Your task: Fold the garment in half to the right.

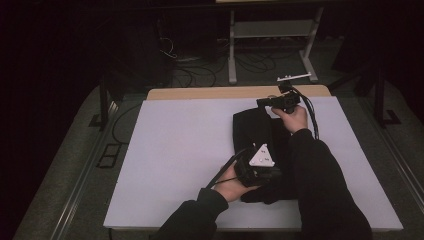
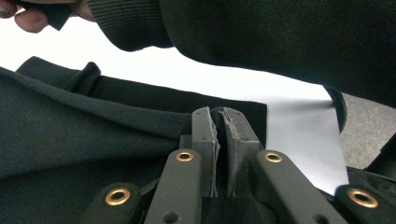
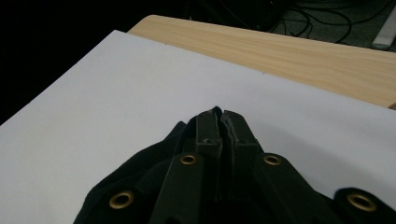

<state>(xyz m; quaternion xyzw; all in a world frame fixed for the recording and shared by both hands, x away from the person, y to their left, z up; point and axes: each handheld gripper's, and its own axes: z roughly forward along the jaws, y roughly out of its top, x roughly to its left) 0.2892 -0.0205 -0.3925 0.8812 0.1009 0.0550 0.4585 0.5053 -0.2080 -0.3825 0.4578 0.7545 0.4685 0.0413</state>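
A black garment (image 1: pixel 252 132) is spread on the right half of the white table (image 1: pixel 175 150), reaching from the near edge towards the far side. Its near part is pinched between the closed jaws of the left gripper (image 2: pixel 218 122). Its far edge is clamped by the right gripper (image 3: pixel 219 116), whose jaws are likewise pressed together on the cloth.

Pretty monochrome setup tbh: a plain black garment (image 1: pixel 255 131) with no pattern, lying on a pale lavender-white worktop (image 1: pixel 180 150) with a light wood strip along the 12 o'clock edge. Both the left hand-held gripper (image 1: pixel 272 174) and right hand-held gripper (image 1: pixel 262 102) are black with brass rivets. Sleeves (image 1: pixel 320 175) are black too.
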